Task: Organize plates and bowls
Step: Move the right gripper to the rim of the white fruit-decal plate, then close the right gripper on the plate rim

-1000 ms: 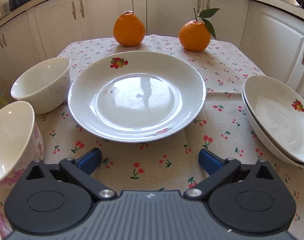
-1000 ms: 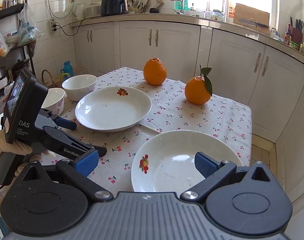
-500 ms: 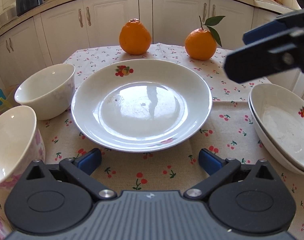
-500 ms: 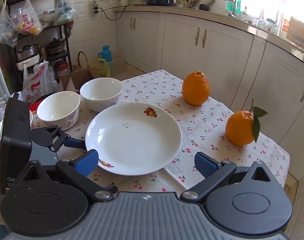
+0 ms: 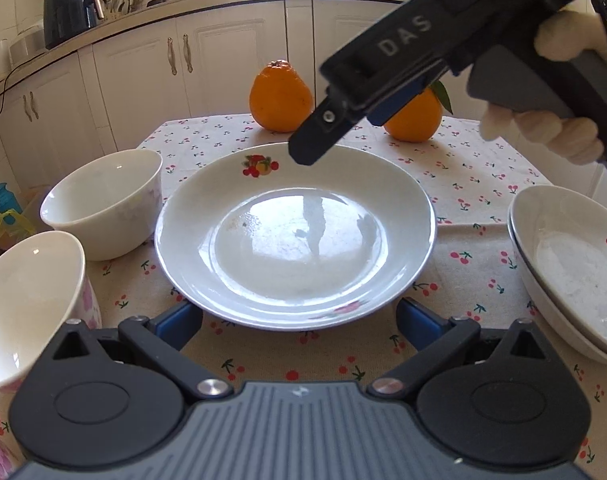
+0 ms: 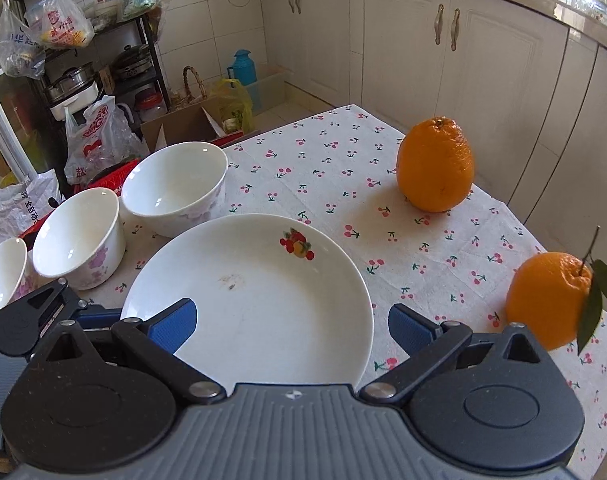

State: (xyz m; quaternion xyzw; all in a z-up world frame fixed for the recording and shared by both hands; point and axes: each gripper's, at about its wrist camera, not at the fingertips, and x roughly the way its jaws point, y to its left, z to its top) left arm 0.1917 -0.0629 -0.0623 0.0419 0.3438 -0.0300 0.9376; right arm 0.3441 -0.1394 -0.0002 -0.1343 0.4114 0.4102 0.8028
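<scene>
Plates and bowls are spread over a cherry-print cloth (image 5: 483, 168), and all places are given from the centre plate (image 5: 295, 236), a wide white plate with a fruit motif on its far rim. Two more plates, stacked (image 5: 571, 264), are seen to its right, well apart from it, in the left wrist view. To its left stand the bowls: a white bowl (image 5: 103, 204) just beside its rim, a second bowl (image 5: 27, 304) nearer the camera, and in the right wrist view a third bowl (image 6: 1, 276) is made out at the frame's left edge, beyond the second. Two oranges are set behind the plate, a plain orange (image 5: 281, 98) and a leafed orange (image 6: 551, 300) further right. The left gripper (image 5: 299, 320) is held low at the plate's near rim, its blue pads spread wide to either side of the rim with nothing gripped; whether the rim is touched cannot be told. The right gripper (image 6: 291, 324) is held above the plate's right side, its pads likewise wide apart and empty. In the left wrist view it is seen from the side, held in a white-gloved hand (image 5: 543, 128) above the plate's far edge.
</scene>
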